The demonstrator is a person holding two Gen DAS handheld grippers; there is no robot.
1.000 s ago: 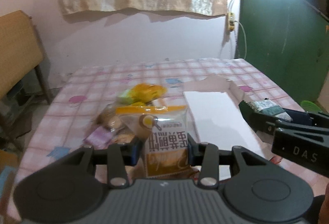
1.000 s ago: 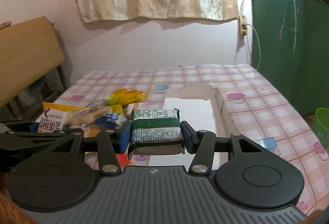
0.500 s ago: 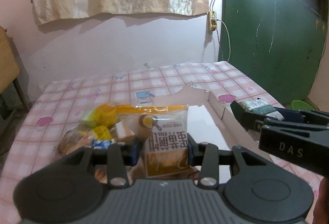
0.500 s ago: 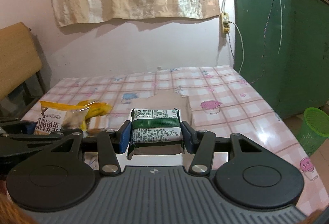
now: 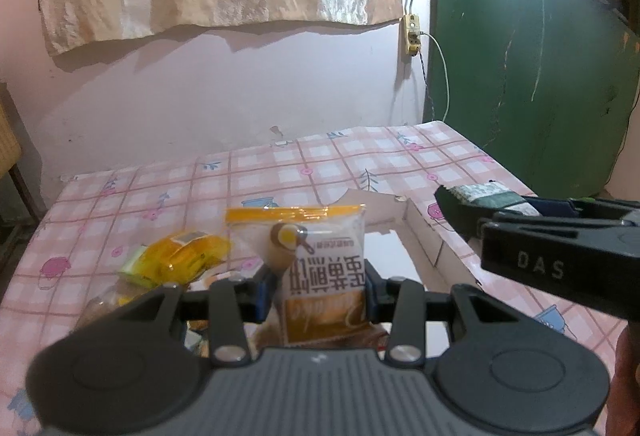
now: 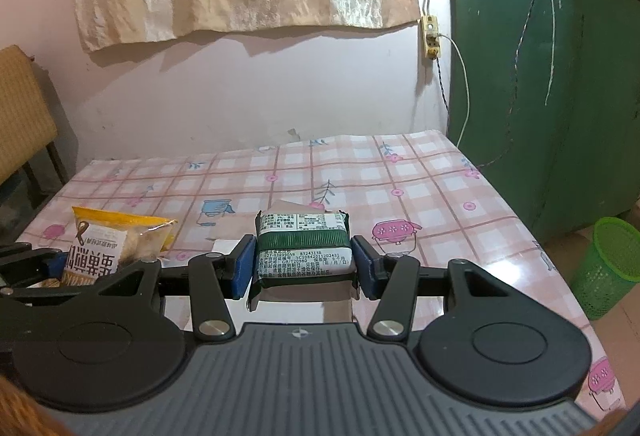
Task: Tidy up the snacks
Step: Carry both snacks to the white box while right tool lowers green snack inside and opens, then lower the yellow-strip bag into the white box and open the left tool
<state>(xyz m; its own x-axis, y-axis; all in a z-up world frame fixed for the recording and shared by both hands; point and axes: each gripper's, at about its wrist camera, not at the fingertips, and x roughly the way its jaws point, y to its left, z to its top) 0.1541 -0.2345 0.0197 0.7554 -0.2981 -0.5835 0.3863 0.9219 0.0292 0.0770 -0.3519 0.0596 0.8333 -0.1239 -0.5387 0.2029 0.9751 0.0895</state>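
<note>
The orange-topped snack bag (image 5: 320,272) was clamped upright in the left gripper (image 5: 316,296), above the cardboard box (image 5: 424,236). The green-wrapped snack pack (image 6: 305,251) was pinched crosswise in the right gripper (image 6: 305,268), over the checked tablecloth (image 6: 360,171).

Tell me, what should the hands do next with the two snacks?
Probably lower both over the open cardboard box and let go. The left gripper holds the yellow-topped biscuit packet and the right gripper the green-banded wrapped bar, both above the table.
</note>
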